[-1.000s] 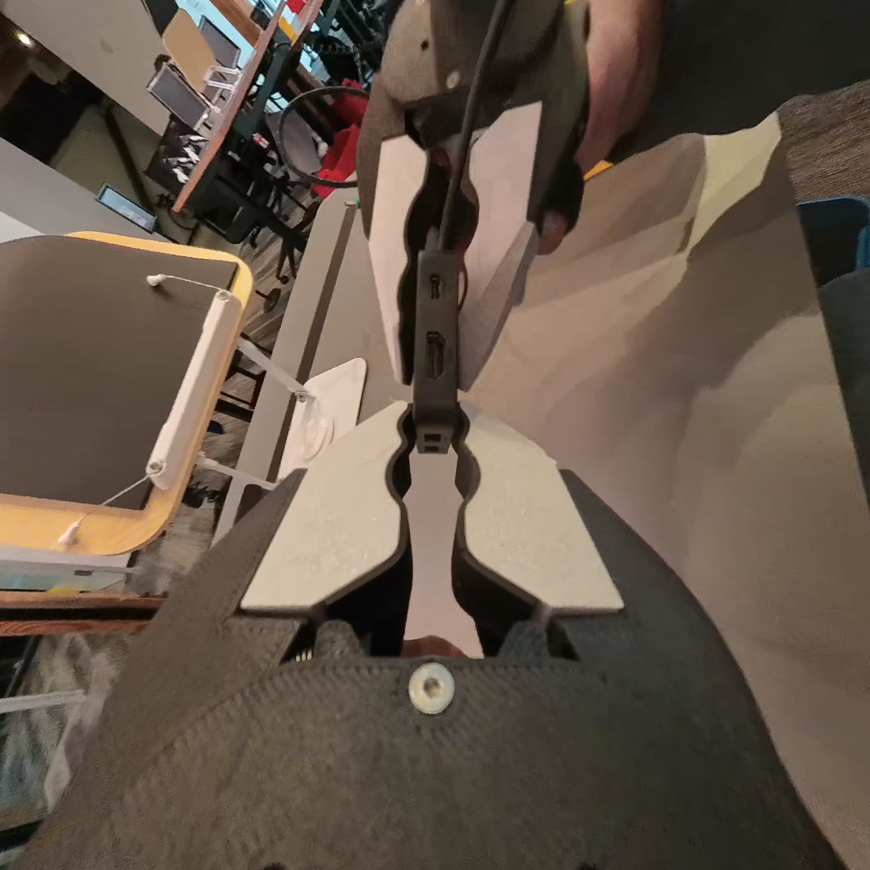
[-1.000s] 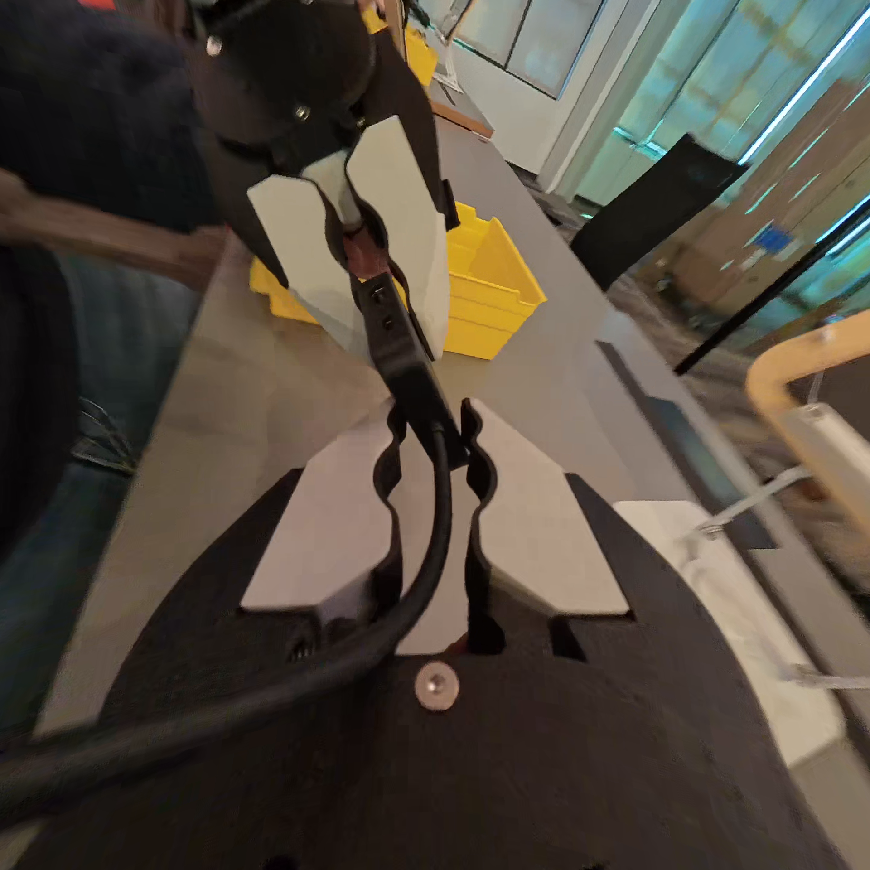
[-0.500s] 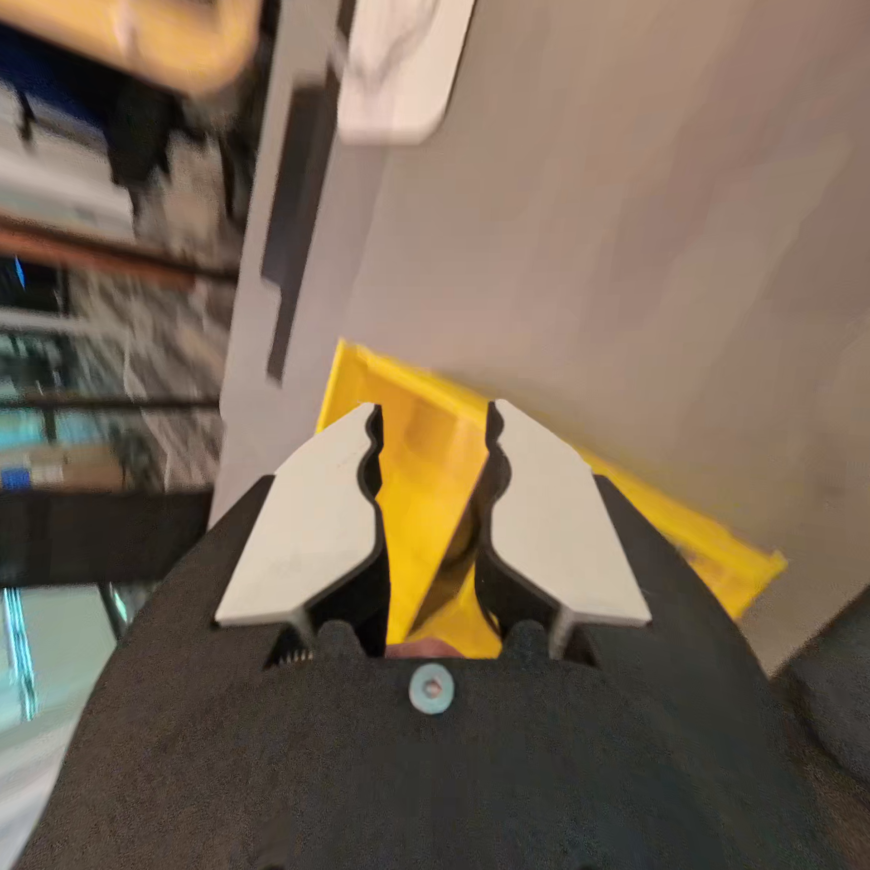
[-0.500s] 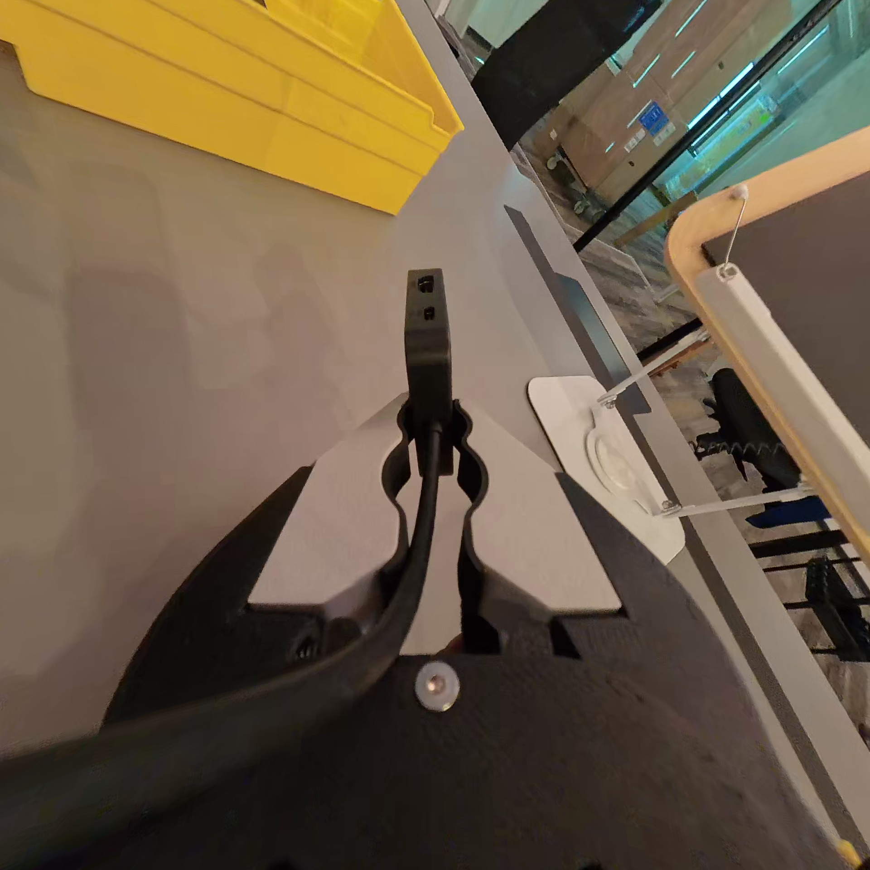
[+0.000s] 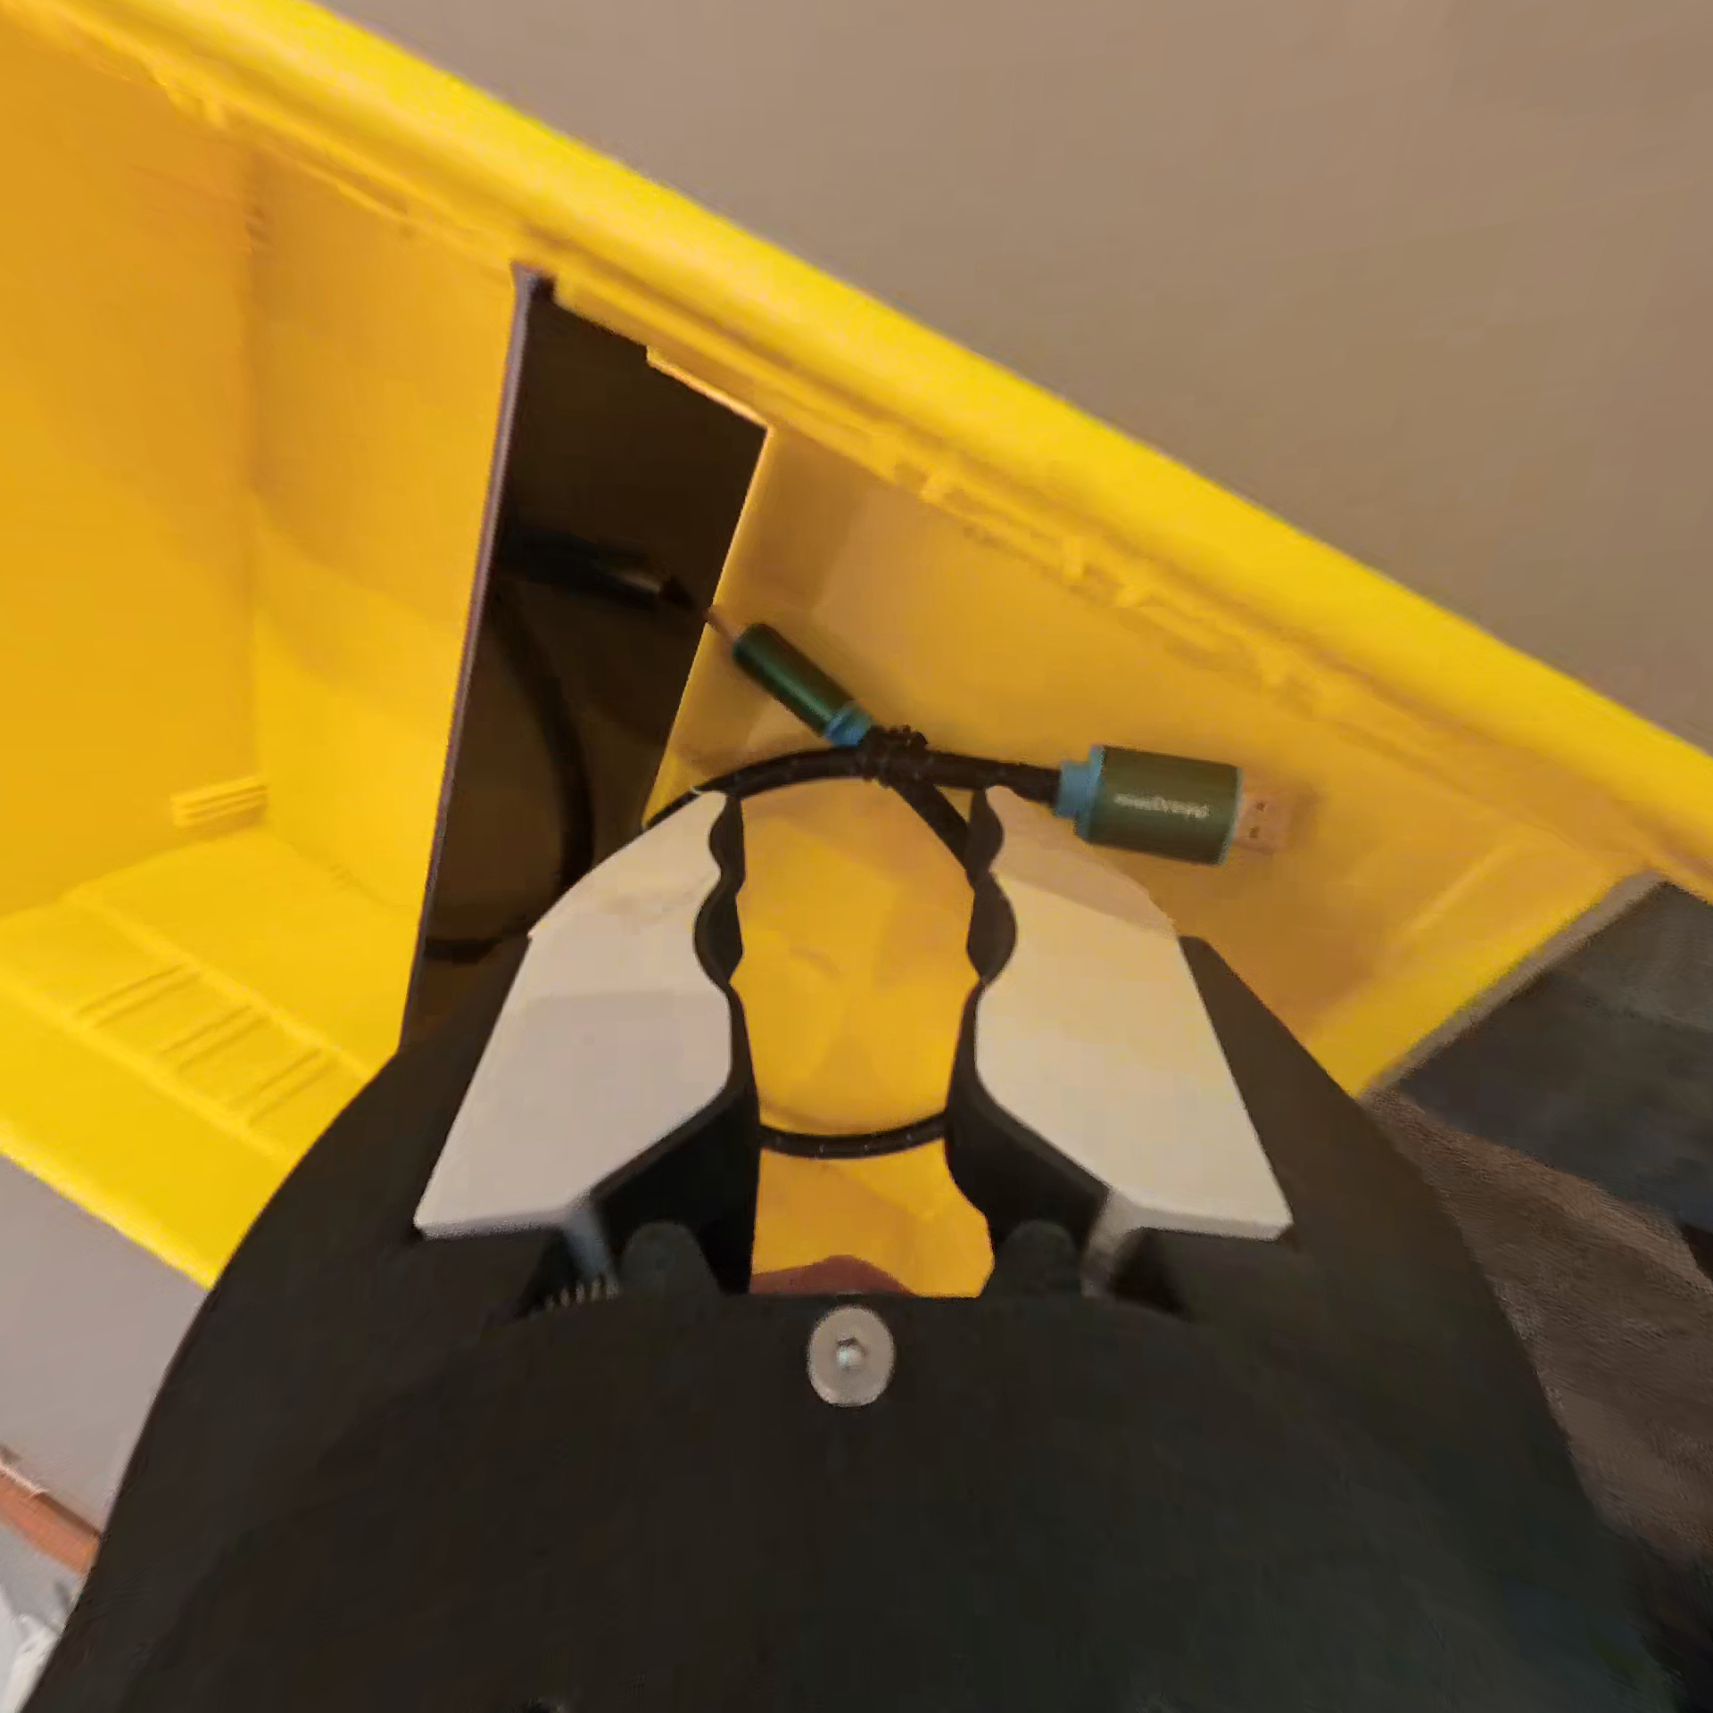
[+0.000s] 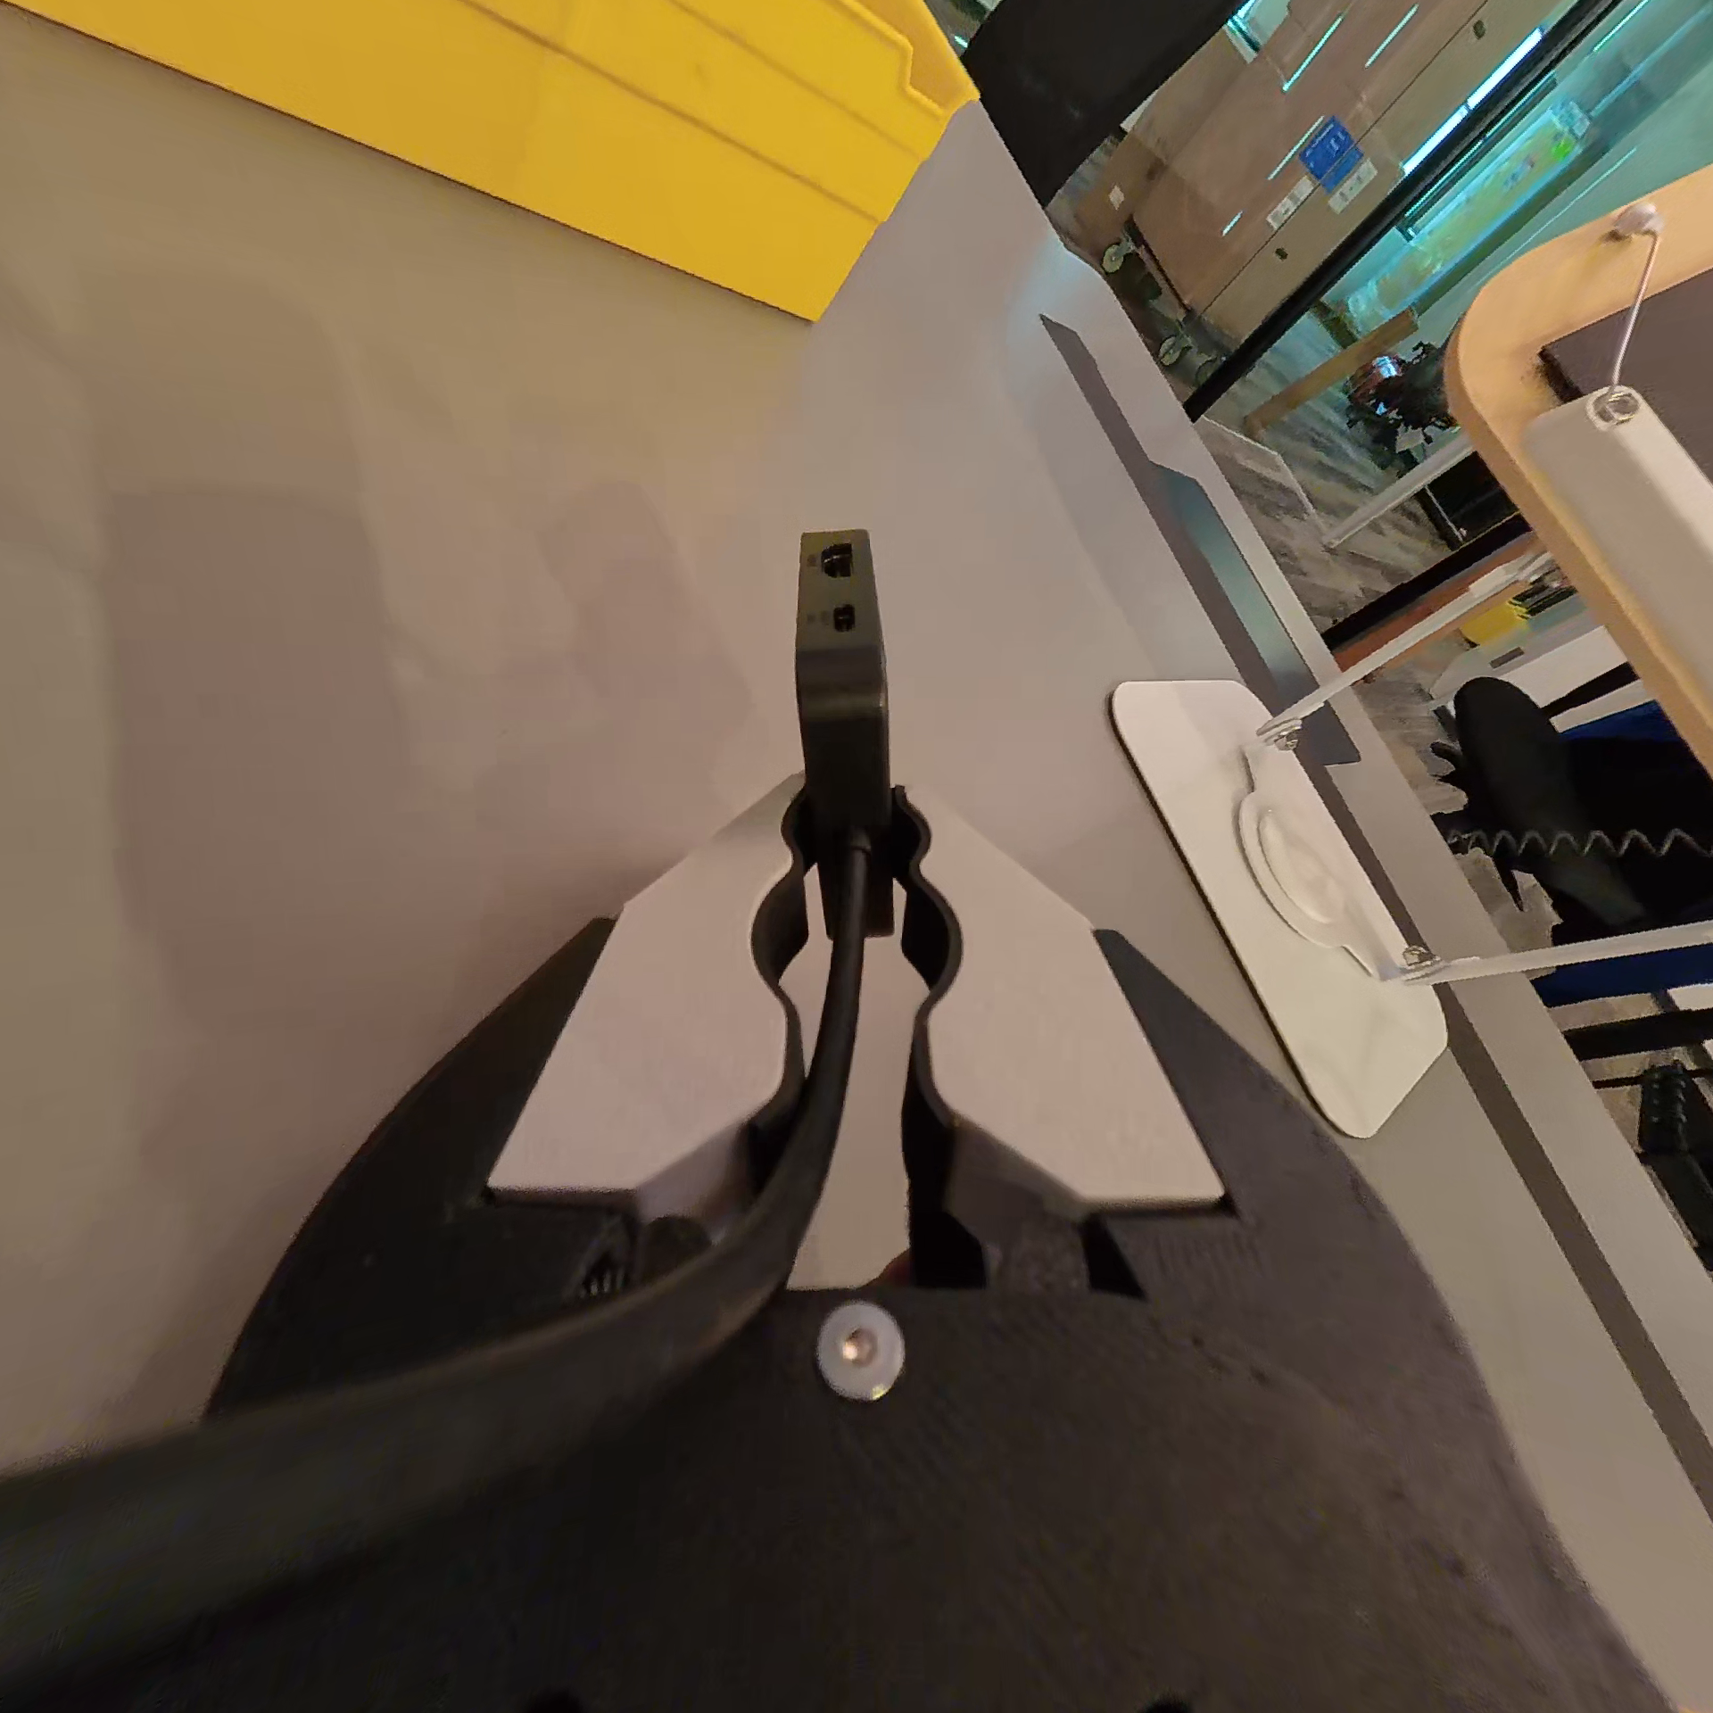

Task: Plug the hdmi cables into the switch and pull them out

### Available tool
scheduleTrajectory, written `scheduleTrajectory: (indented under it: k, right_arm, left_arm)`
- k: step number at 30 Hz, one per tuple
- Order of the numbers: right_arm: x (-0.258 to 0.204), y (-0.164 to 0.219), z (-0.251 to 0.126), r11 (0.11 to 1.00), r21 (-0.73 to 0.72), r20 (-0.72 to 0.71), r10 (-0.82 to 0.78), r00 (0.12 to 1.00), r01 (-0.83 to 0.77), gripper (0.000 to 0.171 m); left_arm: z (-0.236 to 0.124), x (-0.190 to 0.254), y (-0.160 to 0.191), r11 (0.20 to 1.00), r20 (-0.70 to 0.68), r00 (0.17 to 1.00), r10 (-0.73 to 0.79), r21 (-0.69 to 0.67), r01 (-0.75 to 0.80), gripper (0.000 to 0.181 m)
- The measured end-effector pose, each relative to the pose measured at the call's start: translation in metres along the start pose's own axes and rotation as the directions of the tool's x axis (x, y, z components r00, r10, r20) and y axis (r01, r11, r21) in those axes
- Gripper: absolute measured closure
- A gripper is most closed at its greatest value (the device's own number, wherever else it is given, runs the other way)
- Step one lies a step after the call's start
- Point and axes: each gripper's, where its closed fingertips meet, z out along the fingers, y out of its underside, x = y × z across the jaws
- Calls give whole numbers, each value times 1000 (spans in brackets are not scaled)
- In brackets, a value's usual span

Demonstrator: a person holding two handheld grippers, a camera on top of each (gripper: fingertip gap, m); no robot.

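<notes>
Cable (image 5: pixel 862 769) coiled in the yellow bin (image 5: pixel 1020 436) is lying just under my left hand-held gripper (image 5: pixel 853 834), whose fingers are standing apart and empty. Its tied loop is risking a snag as I am lifting. It is looking braided, with green plugs. My right hand-held gripper (image 6: pixel 845 816) is clamping the black switch (image 6: pixel 839 649) above the surface (image 6: pixel 371 556).
</notes>
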Motion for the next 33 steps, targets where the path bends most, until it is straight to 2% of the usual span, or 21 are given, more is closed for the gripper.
scheduleTrajectory:
  k: [2, 6, 10, 15, 18, 19, 20, 26, 33]
  right_arm:
    - [-2, 1, 1, 1000, 3, 8, 6, 1000, -6, 160]
    - [-6, 2, 3, 1000, 5, 16, 7, 1000, -7, 160]
    - [-8, 4, 5, 1000, 3, 22, 11, 1000, -11, 160]
    - [-11, 5, 7, 1000, 6, 33, 20, 999, -21, 160]
    - [-12, 6, 8, 1000, 3, 33, 13, 999, -13, 160]
    - [-13, 6, 8, 1000, 2, 34, 14, 999, -14, 160]
    - [-13, 7, 8, 1000, 1, 34, 14, 999, -14, 160]
    - [-13, 10, 9, 1000, 1, 32, 20, 999, -20, 160]
    - [-11, 13, 9, 999, 3, 25, 35, 999, -35, 160]
  left_arm:
    - [7, 2, -7, 1000, -11, 1000, 8, 17, -7, 139]
    - [9, 2, -12, 996, -81, 994, -66, 57, 71, 136]
    - [5, 13, -19, 987, -184, 978, -96, 111, 117, 124]
    - [15, 12, -16, 993, -184, 979, -86, 64, 99, 120]
    - [26, 13, -15, 981, -255, 950, -180, 30, 194, 134]
    - [27, 7, -15, 979, -234, 955, -182, 45, 198, 152]
    - [27, 7, -14, 980, -236, 955, -177, 45, 193, 161]
    - [24, 5, -5, 987, -203, 969, -143, 44, 155, 164]
    - [-15, -7, -5, 973, -154, 976, -156, 148, 179, 166]
